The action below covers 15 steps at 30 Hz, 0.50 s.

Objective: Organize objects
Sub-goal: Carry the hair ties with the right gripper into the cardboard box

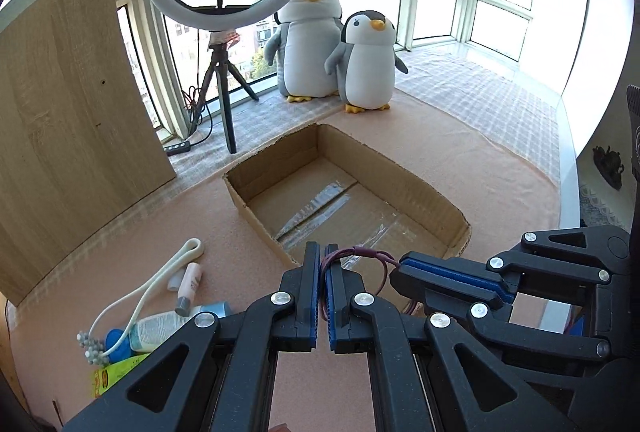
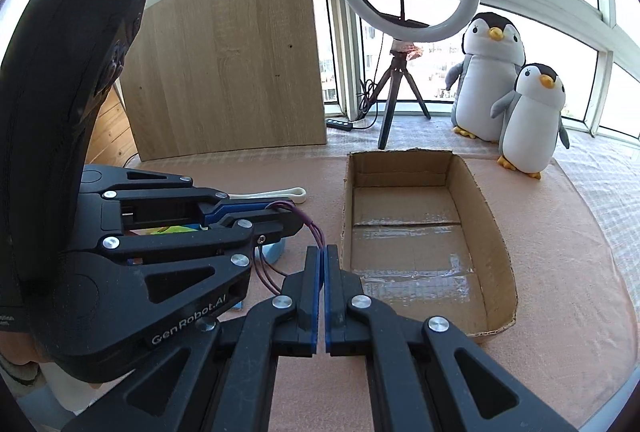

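Sunlit window bay, pink tabletop [image 1: 460, 167]. Left hand-held gripper [image 1: 323, 264] and right hand-held gripper [image 2: 322, 260] each pinch purple hair tie [image 1: 360, 255], likely carrying it toward empty cardboard box [image 2: 496, 228].

A thin purple cord [image 1: 360, 256] is stretched between the two tools, pinched in the closed pads of the left tool [image 1: 323, 252] and of the right tool [image 1: 404, 266], with loops hanging slack just before the near rim of the open cardboard box [image 1: 456, 232]. The box sits mid-table, flaps gone, its taped bottom bare. Toward the table's near left corner lie a cream silicone strap [image 1: 160, 284], a small pink tube [image 1: 190, 286], a white bottle [image 1: 160, 332], a blue cap [image 1: 116, 342] and a yellow packet [image 1: 116, 372], touching in a loose heap.
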### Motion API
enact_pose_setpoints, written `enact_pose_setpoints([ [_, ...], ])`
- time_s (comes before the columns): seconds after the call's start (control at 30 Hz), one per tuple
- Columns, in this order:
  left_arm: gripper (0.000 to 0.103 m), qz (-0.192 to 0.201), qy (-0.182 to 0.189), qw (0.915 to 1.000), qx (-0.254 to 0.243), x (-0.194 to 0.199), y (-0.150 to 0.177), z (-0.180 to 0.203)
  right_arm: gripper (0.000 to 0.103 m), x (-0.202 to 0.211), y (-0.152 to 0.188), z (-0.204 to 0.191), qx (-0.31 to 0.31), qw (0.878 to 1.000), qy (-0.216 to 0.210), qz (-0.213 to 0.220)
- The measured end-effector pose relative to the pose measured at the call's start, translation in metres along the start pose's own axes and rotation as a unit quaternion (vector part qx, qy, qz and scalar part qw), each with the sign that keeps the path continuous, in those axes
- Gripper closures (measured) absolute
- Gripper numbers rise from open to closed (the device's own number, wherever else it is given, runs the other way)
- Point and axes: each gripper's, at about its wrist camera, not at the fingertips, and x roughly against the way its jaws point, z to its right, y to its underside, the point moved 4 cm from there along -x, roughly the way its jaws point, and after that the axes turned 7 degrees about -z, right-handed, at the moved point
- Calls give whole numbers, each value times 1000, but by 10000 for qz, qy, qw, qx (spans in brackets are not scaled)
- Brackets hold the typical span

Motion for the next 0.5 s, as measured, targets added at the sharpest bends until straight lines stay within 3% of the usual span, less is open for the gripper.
enact_pose_setpoints([
  [0.23, 100, 87, 195, 9993, -313, -31, -46, 25, 101, -6, -7, 46, -268, 9991, 305, 115],
  [0.3, 96, 103, 209, 9990, -369, -43, -54, 29, 101, -10, -7, 57, -300, 9987, 398, 120],
  [0.33, 82, 49, 179, 9992, -351, -52, -55, 27, 101, -15, -6, 63, -315, 9984, 457, 86],
  [0.37, 29, -76, 52, 9995, -290, -64, -54, 23, 100, -24, -4, 70, -336, 9979, 559, -25],
  [0.4, 5, -191, -150, 9996, -170, -72, -52, 17, 93, -36, 0, 77, -378, 9971, 609, -270],
  [0.43, 2, -156, -327, 9993, -16, -74, -49, 8, 83, -44, 5, 84, -450, 9959, 649, -449],
  [0.5, 0, -200, -394, 9988, 193, -70, -41, -9, 70, -43, 15, 94, -596, 9943, 748, -463],
])
